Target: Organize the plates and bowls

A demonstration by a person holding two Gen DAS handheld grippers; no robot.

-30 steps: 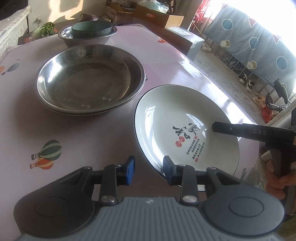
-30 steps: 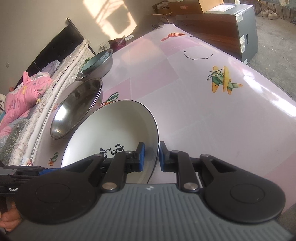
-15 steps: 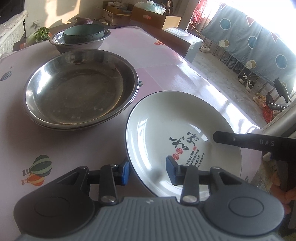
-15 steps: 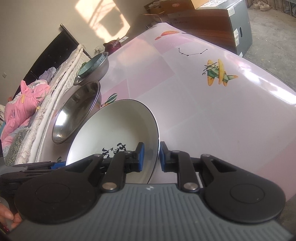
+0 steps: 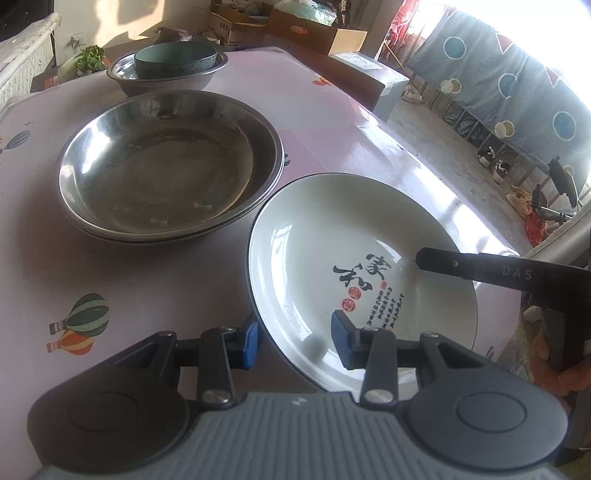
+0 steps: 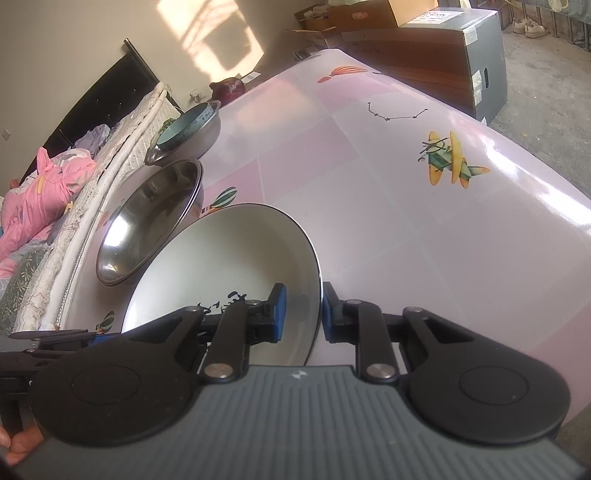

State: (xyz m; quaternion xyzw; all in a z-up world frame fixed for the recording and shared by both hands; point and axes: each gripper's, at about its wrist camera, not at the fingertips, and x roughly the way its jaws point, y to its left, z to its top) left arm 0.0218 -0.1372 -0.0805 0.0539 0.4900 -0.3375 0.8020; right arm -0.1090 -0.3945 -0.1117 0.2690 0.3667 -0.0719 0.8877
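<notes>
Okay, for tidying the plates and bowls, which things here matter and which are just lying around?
Part of the job:
white ceramic plate with black calligraphy
stacked shiny steel basins
teal bowl inside a smaller steel basin

Just lying about:
cardboard boxes
leafy green vegetable
pink bedding
shoes on the floor

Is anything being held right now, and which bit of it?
Yes, the white plate. The right tool pinches its rim; the left tool straddles the opposite rim, not clearly squeezing.

I am seeing a white plate (image 5: 354, 258) with black calligraphy sitting tilted above the pink table (image 5: 129, 295), just beside stacked steel basins (image 5: 166, 166); farther back, a teal bowl (image 5: 175, 59) is nesting inside another steel basin (image 5: 166, 79).
</notes>
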